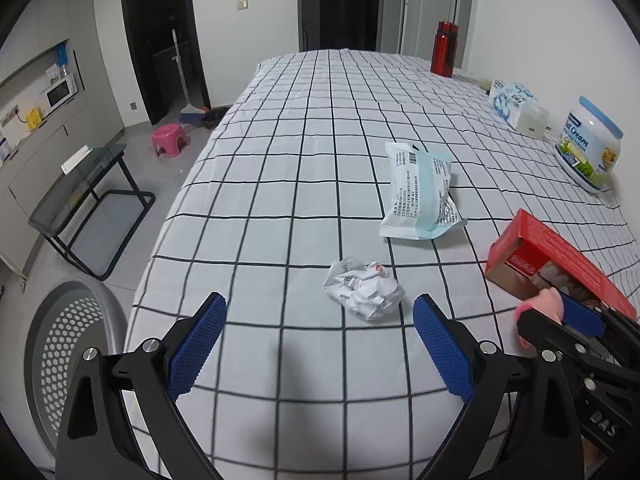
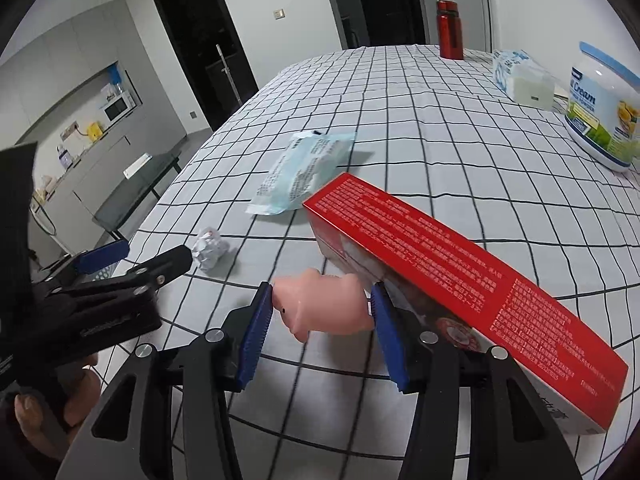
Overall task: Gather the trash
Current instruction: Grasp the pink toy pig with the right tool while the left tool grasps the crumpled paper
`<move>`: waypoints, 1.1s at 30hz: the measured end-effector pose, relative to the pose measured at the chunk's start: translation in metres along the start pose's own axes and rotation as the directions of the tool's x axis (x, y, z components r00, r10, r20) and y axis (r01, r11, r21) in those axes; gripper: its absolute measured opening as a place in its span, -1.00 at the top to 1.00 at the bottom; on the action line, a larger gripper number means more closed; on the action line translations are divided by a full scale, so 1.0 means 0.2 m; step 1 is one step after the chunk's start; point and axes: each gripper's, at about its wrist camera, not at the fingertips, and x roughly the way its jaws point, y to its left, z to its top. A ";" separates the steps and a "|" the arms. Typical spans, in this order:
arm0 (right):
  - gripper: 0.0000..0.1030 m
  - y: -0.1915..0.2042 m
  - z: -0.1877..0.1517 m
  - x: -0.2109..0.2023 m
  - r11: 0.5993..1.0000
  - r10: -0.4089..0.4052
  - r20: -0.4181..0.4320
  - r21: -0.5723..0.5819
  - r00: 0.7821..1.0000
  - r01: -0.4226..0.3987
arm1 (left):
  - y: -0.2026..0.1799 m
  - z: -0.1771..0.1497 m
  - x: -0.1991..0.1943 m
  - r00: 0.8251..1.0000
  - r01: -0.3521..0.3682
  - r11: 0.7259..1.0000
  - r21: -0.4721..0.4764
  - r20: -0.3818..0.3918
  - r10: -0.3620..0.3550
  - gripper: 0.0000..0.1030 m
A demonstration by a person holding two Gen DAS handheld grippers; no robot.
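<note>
A crumpled white paper ball (image 1: 363,289) lies on the checked tablecloth just ahead of my open, empty left gripper (image 1: 320,312); it also shows in the right wrist view (image 2: 209,251). A white and light-blue wrapper (image 1: 420,190) lies further back, also seen in the right wrist view (image 2: 308,170). A red box (image 2: 460,280) lies at the right, also in the left wrist view (image 1: 556,260). My right gripper (image 2: 320,308) is shut on a pink toy pig (image 2: 324,306) beside the red box; the gripper appears in the left wrist view (image 1: 560,316).
A grey perforated bin (image 1: 68,344) stands on the floor left of the table. A red bottle (image 1: 444,48), a tissue pack (image 1: 512,100) and a cream jar (image 1: 588,148) stand along the right edge. A dark side table (image 1: 84,196) and a pink stool (image 1: 170,140) are on the floor.
</note>
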 end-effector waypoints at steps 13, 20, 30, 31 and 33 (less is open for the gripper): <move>0.05 -0.03 -0.03 -0.07 0.998 0.060 0.040 0.024 0.997 -0.061 | -0.09 0.03 0.17 0.998 -0.027 0.999 0.019 -0.063 0.028 -0.35; 0.05 -0.01 -0.04 -0.07 0.998 0.062 0.038 0.011 0.997 -0.062 | -0.09 0.03 0.14 0.998 -0.005 1.000 0.022 -0.065 0.006 0.27; 0.05 0.15 -0.10 -0.11 0.999 0.053 0.024 -0.014 0.998 -0.053 | 0.08 -0.07 -0.10 1.000 0.022 1.000 0.013 -0.009 -0.022 0.44; 0.05 0.18 -0.11 -0.11 0.998 0.057 0.022 -0.017 0.998 -0.057 | 0.12 -0.09 -0.14 1.000 0.020 1.000 0.014 0.002 -0.020 0.44; 0.05 0.26 -0.13 -0.11 0.997 0.071 0.018 -0.026 0.997 -0.071 | 0.17 -0.12 -0.19 1.000 0.011 1.000 0.011 0.020 -0.011 0.44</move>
